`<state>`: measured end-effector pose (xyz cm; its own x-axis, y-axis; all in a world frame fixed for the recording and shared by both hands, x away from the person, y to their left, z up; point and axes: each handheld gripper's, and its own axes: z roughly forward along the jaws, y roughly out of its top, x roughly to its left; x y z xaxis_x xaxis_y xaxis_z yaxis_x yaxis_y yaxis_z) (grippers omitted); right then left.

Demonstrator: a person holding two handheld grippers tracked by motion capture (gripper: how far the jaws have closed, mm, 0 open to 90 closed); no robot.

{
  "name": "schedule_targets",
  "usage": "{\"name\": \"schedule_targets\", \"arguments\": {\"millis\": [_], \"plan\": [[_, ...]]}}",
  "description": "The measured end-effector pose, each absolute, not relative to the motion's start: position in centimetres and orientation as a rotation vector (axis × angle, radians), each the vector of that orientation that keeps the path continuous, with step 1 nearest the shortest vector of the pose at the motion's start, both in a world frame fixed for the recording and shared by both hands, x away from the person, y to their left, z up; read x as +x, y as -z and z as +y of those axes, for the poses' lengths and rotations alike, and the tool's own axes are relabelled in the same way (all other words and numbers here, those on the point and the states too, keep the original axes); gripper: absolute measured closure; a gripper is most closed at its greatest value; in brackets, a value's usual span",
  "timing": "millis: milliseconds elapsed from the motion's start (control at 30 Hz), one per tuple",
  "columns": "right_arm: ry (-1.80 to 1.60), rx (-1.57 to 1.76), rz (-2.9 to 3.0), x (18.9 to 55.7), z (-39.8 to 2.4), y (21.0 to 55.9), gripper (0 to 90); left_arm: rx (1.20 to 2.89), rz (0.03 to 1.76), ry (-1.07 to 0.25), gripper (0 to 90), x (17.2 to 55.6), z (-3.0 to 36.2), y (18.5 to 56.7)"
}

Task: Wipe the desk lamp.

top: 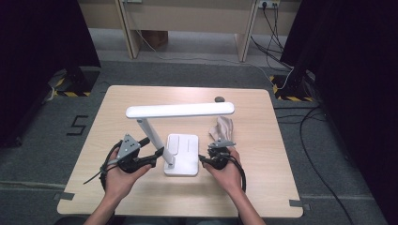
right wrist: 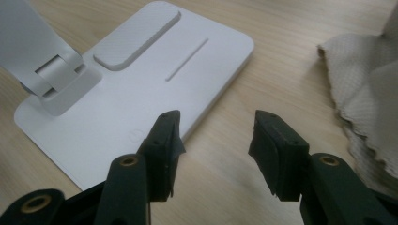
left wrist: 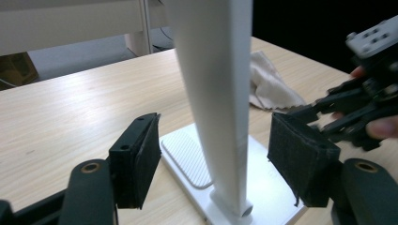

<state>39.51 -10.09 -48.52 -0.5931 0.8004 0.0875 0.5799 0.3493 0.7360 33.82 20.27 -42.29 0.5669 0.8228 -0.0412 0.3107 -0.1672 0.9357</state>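
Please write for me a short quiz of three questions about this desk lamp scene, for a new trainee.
1. True or false: the left gripper has its jaws clamped on the lamp arm.
2. What lies on the table to the right of the lamp base: (a) a beige cloth, (b) a red cup, (c) a book?
3. Over which part of the lamp does the right gripper hold its jaws?

Key
1. False. The arm stands between the jaws, but both pads are apart from it.
2. (a), the crumpled beige cloth.
3. Over the near edge of the base; the jaws are open and hold nothing.
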Motion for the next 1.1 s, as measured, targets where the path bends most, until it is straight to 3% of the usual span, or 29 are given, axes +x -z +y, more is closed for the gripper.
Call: {"name": "schedule_targets", "arguments": {"millis": [400,1100], "plan": [[-1.103,1.218,2.221,36.8,-14.6,48.0,51.6,1.774,0.997,-0.666,33.6,32.2,22.1,44.1],[-1.147,1.359,2.016,29.7,-21.0,49.8,51.5,1.831,1.094,-0.62,34.8,29.5,23.1,49.2]]}}
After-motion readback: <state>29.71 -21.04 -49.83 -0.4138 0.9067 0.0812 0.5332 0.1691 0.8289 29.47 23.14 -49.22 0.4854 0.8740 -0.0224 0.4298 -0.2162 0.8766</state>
